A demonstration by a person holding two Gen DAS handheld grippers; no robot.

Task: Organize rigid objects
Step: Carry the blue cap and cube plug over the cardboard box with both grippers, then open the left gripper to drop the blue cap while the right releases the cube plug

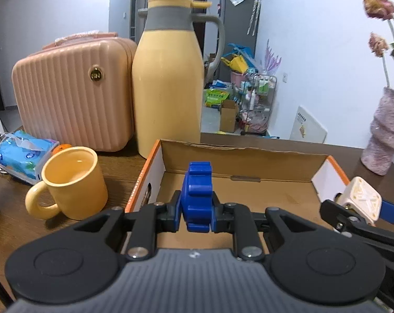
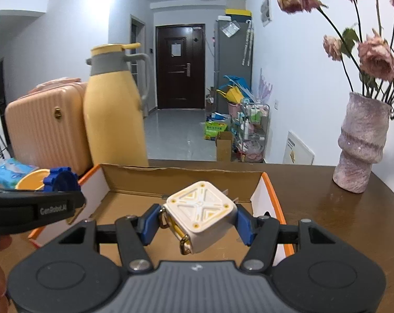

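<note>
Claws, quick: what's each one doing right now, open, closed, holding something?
Left claw: closed on the blue gear-shaped part.
Right claw: closed on the white square block.

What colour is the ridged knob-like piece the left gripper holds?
Blue, solid: the ridged plastic knob clamped in the left gripper, clearest in the left wrist view.

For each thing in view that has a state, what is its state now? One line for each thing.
Left tool: shut on the blue gear piece, held above the box.
Right tool: shut on the white cube, held tilted above the box.
Cardboard box: open, nothing visible on its floor.
Yellow mug: upright, looks empty.
Yellow thermos jug: upright, lid shut.
Pink case: closed, standing.
Tissue pack: opened, a tissue sticks out.
Vase: upright, holds dried flowers.
</note>
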